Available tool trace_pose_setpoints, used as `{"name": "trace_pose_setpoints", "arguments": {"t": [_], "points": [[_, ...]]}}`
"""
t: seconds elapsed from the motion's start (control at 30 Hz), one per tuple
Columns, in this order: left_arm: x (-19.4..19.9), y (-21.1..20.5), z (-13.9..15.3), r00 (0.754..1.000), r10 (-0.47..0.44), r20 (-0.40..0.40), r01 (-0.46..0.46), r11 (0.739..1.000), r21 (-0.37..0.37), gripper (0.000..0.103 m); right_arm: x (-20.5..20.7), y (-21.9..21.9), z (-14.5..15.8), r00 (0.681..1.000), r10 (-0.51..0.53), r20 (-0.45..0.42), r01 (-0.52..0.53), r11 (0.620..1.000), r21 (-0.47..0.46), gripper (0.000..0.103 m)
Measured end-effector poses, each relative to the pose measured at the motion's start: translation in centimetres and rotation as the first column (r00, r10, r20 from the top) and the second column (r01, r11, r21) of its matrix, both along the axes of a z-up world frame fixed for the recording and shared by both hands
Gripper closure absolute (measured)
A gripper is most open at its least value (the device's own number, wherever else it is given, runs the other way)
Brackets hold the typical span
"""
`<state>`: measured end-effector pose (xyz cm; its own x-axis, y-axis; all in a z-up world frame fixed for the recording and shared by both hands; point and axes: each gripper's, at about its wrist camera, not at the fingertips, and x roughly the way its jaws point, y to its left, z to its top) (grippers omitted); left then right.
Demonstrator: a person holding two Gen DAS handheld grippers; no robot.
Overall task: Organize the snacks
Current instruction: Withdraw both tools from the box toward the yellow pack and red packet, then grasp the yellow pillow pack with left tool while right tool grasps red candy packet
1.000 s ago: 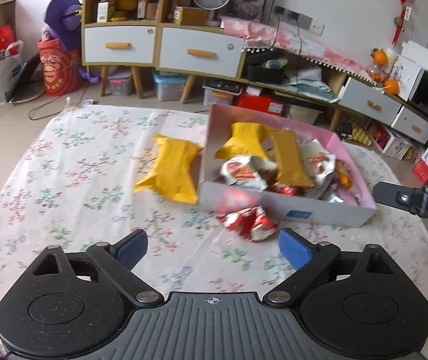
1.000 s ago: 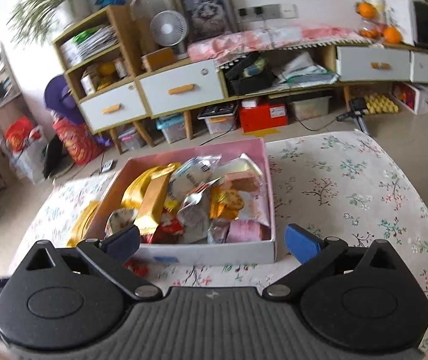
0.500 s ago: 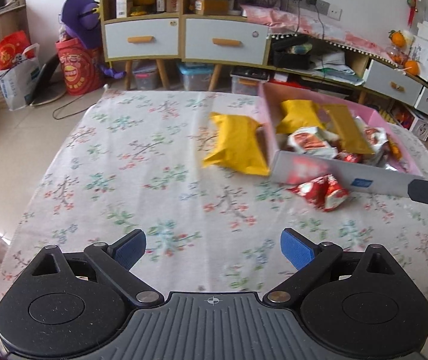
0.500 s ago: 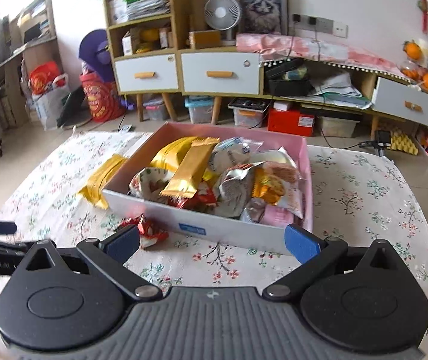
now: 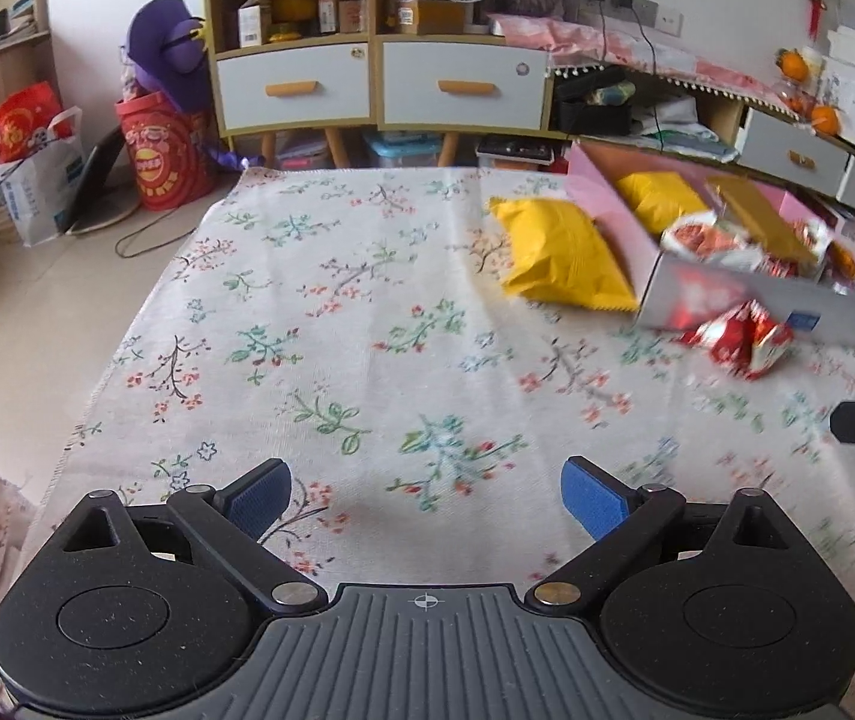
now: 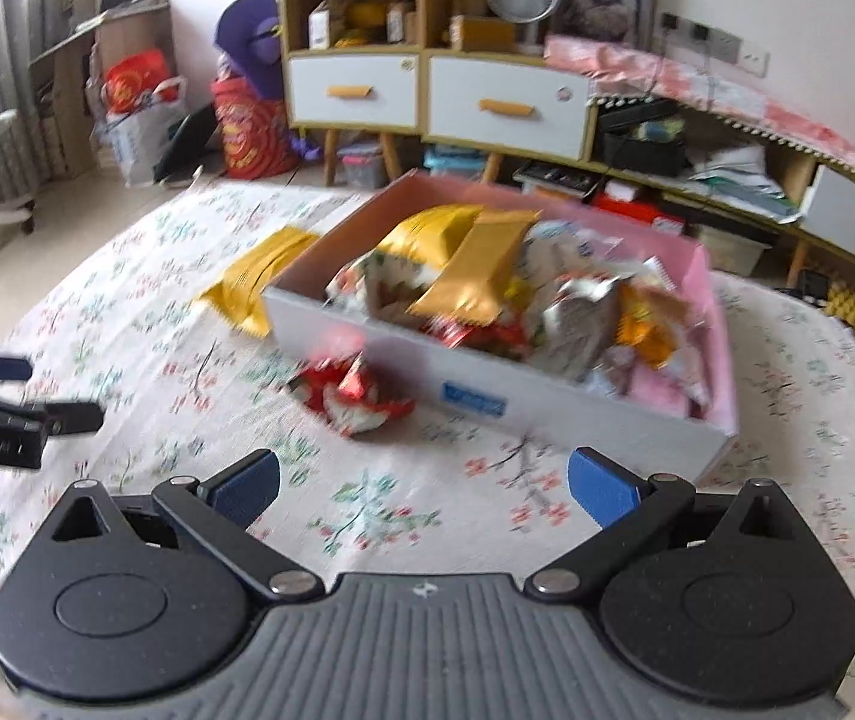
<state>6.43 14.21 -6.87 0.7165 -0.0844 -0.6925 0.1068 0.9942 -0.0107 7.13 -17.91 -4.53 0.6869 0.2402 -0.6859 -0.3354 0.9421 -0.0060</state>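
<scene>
A pink and white box (image 6: 571, 402) full of mixed snack packets stands on the floral tablecloth; it also shows in the left wrist view (image 5: 721, 300). A yellow bag (image 5: 559, 252) lies on the cloth just left of the box, also seen in the right wrist view (image 6: 259, 276). A crumpled red packet (image 6: 355, 396) lies in front of the box, also in the left wrist view (image 5: 739, 339). My left gripper (image 5: 427, 495) is open and empty over bare cloth, well left of the snacks. My right gripper (image 6: 424, 486) is open and empty, just short of the red packet.
The floral tablecloth (image 5: 331, 312) covers a table whose left edge (image 5: 121, 348) drops to the floor. Cabinets with white drawers (image 5: 379, 84) and clutter stand behind. The left gripper shows at the left edge of the right wrist view (image 6: 13, 414).
Both grippers have pulled back from the box and swung left. The box and snacks now sit farther away and to the right in the left wrist view. Nothing was picked up.
</scene>
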Motion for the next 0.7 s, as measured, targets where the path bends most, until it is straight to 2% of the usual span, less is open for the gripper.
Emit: {"name": "trace_pose_setpoints", "arguments": {"t": [0.1,0.2,0.33,0.43,0.7], "points": [[0.1,0.4,-1.1,0.998,-0.051,0.036,0.050,0.999,0.016,0.000,0.0,0.7,-1.3,0.999,0.030,-0.044,-0.030,1.000,-0.005,0.000],[0.4,1.0,-1.4,0.995,-0.069,0.071,0.069,0.998,0.002,0.000,-0.1,1.5,-2.4,0.996,0.071,-0.062,-0.073,0.997,-0.030,0.000],[1.6,0.8,-1.5,0.993,-0.076,0.088,0.076,0.997,-0.003,0.000,-0.5,2.1,-2.6,0.994,0.112,-0.001,-0.112,0.992,-0.050,0.000],[2.8,0.3,-1.5,0.993,-0.077,0.089,0.078,0.997,-0.010,0.000,0.1,2.3,-2.4,0.995,0.093,0.021,-0.092,0.995,-0.037,0.000],[6.2,-1.2,0.0,0.989,-0.086,0.122,0.099,0.989,-0.107,0.002,1.8,2.6,-2.0,0.998,0.039,0.056,-0.040,0.999,0.017,0.018]]}}
